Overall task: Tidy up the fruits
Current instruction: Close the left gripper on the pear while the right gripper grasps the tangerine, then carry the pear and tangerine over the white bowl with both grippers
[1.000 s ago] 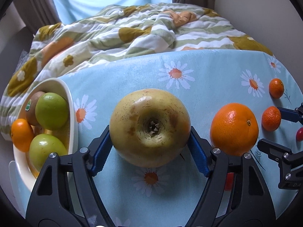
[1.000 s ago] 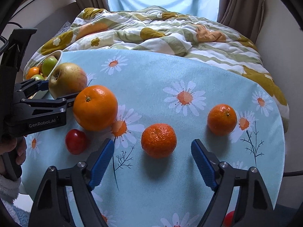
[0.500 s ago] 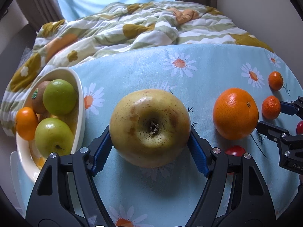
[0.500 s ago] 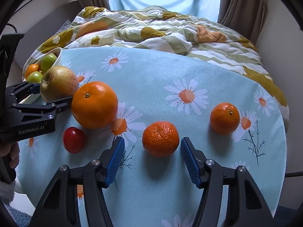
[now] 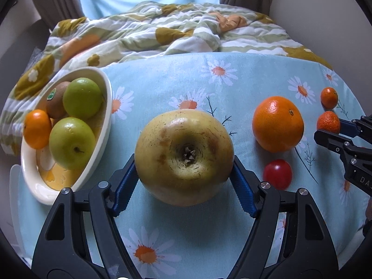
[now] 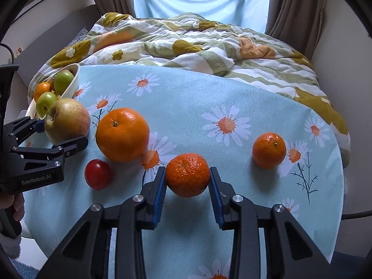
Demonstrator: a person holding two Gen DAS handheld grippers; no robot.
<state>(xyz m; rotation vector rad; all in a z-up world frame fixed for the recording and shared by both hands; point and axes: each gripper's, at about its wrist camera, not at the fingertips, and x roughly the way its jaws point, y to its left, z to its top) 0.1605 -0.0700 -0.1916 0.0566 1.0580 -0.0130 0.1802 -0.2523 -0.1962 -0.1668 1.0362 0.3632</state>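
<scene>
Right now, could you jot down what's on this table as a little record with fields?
surface: round table, blue daisy cloth
bowl: two green fruits, a kiwi, a small orange
left tool: shut on yellow apple
right tool: shut on bumpy mandarin
loose fruit: big orange, red tomato, second mandarin
behind: flowered quilt

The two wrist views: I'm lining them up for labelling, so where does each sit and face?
Left wrist: on the left gripper, angled down at its yellow apple and the bowl; own fingers show.
Right wrist: on the right gripper, down at its mandarin; own fingers, a hand.
Shared: big orange, red fruit.
</scene>
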